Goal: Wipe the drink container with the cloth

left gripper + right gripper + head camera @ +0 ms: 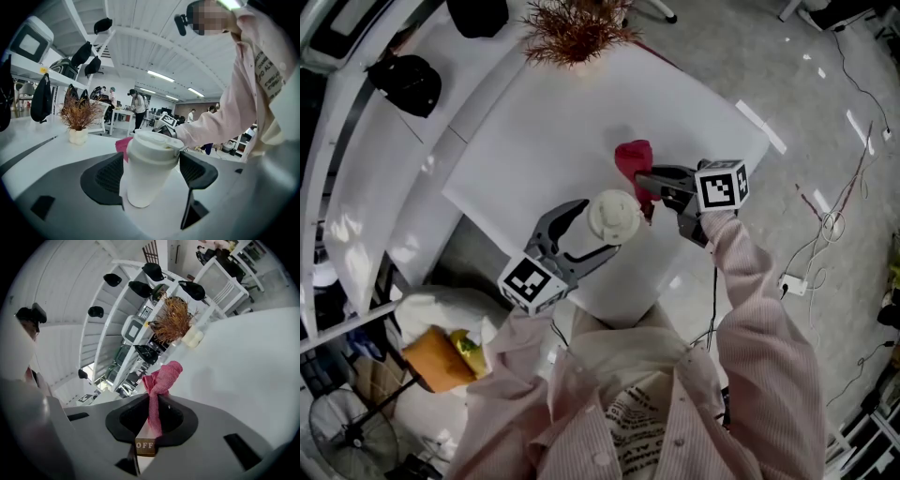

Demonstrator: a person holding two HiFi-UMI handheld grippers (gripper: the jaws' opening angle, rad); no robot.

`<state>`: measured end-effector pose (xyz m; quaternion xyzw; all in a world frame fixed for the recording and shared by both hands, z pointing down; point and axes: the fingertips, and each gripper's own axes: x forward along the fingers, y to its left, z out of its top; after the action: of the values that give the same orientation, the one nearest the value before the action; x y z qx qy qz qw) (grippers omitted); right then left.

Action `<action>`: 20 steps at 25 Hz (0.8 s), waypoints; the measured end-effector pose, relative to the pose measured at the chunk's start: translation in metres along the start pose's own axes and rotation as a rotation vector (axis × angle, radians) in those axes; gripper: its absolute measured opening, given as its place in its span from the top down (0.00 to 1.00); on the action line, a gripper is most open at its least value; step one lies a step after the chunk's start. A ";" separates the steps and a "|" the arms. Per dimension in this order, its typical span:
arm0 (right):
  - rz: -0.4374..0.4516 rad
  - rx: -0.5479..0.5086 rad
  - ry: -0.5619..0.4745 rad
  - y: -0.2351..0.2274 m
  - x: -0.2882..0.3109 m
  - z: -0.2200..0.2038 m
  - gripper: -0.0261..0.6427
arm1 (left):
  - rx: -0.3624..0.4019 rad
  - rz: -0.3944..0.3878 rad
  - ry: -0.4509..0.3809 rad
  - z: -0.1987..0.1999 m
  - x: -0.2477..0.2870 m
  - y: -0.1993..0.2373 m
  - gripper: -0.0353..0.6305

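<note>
A white lidded drink container (614, 216) (150, 168) stands upright near the front edge of the white table (581, 112). My left gripper (602, 225) (151, 171) is shut on the container, one jaw on each side of it. A pink-red cloth (633, 157) (161, 380) is bunched and pinched in my right gripper (645, 192) (152, 416), which is shut on it. The cloth sits just right of and behind the container's lid, close to it; whether it touches the container I cannot tell.
A dried plant in a small white pot (577, 28) (176, 319) stands at the table's far edge. White shelves holding black caps (408, 84) run along the left. Cables (834, 225) lie on the floor to the right. An orange object (441, 361) sits low on the left.
</note>
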<state>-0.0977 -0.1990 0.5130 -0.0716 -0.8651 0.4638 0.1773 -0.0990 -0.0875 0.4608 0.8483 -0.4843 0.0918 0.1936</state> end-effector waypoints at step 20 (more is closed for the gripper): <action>-0.400 -0.623 -0.403 0.119 -0.084 0.045 0.91 | 0.001 0.320 -0.137 0.043 -0.073 0.009 0.77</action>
<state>-0.0415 -0.1915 0.3721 0.1399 -0.9781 0.1414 0.0610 -0.1459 -0.0521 0.3984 0.7648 -0.6251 0.0636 0.1425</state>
